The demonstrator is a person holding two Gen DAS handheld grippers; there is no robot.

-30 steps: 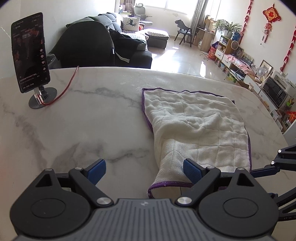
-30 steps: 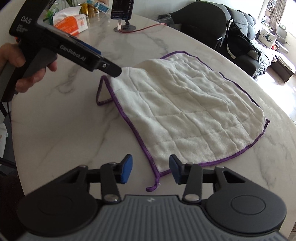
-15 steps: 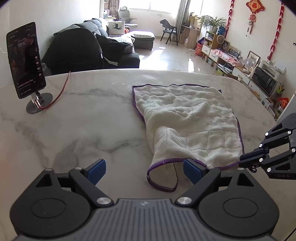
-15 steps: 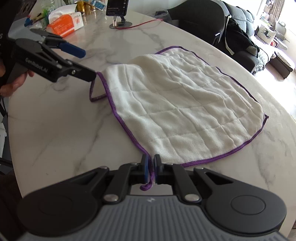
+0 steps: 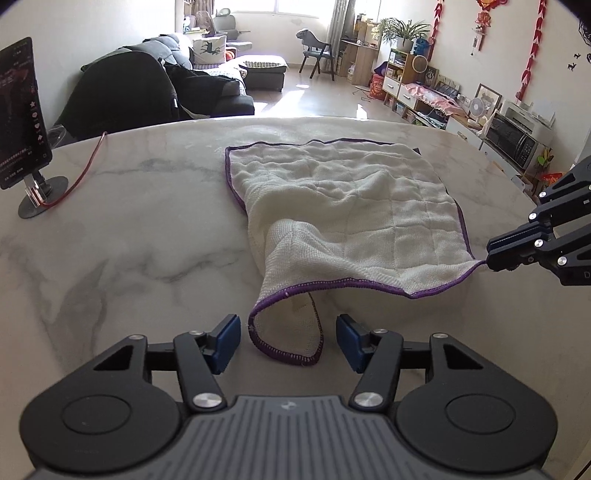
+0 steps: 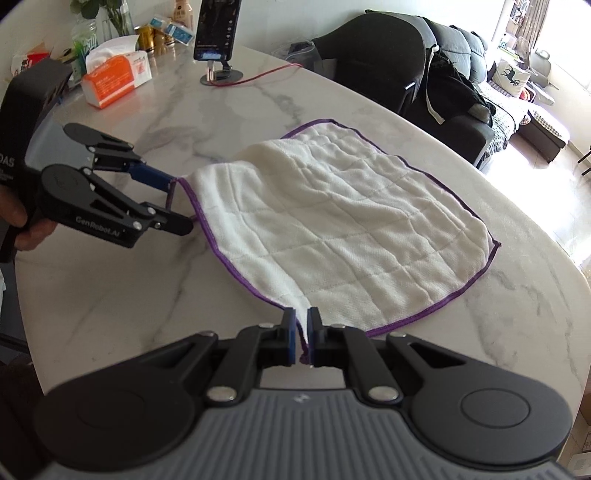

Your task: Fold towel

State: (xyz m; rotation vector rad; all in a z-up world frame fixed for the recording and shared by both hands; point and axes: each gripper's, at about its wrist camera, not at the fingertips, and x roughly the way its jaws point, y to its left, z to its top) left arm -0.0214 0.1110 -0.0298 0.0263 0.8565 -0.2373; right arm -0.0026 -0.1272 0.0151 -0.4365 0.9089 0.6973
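Note:
A white towel with purple trim (image 5: 343, 206) lies on the marble table (image 5: 129, 229); it also shows in the right wrist view (image 6: 332, 221). My left gripper (image 5: 288, 338) is open, its blue pads either side of the towel's curled near corner (image 5: 288, 332), apart from it. It also shows in the right wrist view (image 6: 177, 203), open. My right gripper (image 6: 303, 332) is shut on the towel's other near corner and lifts it slightly. It also shows in the left wrist view (image 5: 491, 260) at the right.
A phone on a stand (image 5: 22, 147) with a red cable (image 5: 88, 166) stands at the table's far left. A tissue box (image 6: 114, 79), bottles and a plant (image 6: 96, 14) sit at the far edge. A black chair (image 6: 373, 62) stands behind the table.
My right gripper closed on the towel's near corner and raised it. My left gripper narrowed its opening around the curled corner and the towel edge pulled taut between the two corners.

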